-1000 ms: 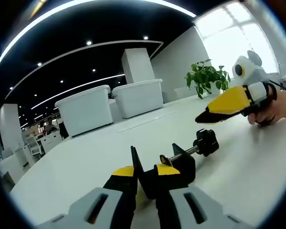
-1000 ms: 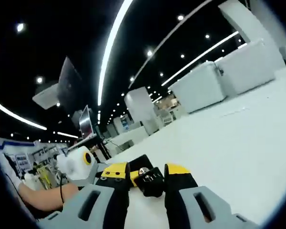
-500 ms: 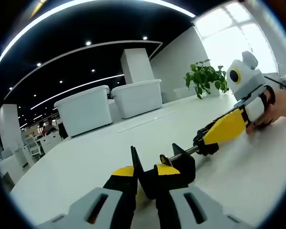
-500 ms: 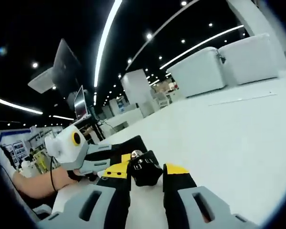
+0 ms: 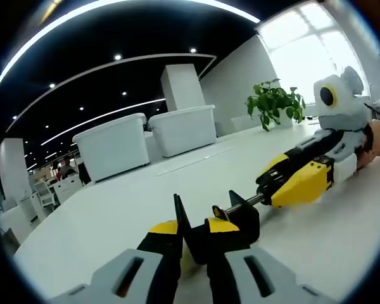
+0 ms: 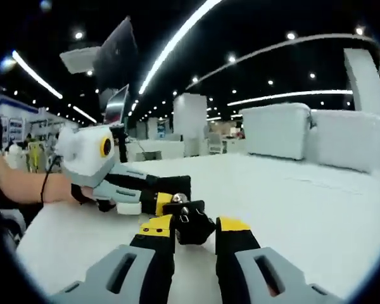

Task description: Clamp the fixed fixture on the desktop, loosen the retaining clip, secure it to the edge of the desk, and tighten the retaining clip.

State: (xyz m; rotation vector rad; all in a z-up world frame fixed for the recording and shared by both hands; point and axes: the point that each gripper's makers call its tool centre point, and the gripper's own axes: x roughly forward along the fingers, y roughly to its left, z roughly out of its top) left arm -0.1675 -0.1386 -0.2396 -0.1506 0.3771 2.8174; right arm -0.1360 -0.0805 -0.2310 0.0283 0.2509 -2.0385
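Observation:
A black clamp fixture (image 5: 239,216) lies on the white desk (image 5: 114,215). My left gripper (image 5: 193,228) is shut on its body. A threaded screw (image 5: 244,201) runs from the body to the right, where my right gripper (image 5: 284,181) lies on its side with its jaws around the black knob. In the right gripper view, that knob (image 6: 192,219) sits squeezed between the yellow tips of my right gripper (image 6: 194,225). Just behind it is the left gripper (image 6: 170,192), held by a hand (image 6: 19,180).
Two white lidded bins (image 5: 114,145) (image 5: 183,130) stand at the back of the desk, with a potted plant (image 5: 275,101) at the far right by the window. The same bins (image 6: 278,130) show at the right of the right gripper view. Bare desk surface (image 6: 316,209) lies to the right.
The right gripper has come down to the end of the screw, rolled onto its side and closed on the knob. The left gripper and the clamp body have stayed put.

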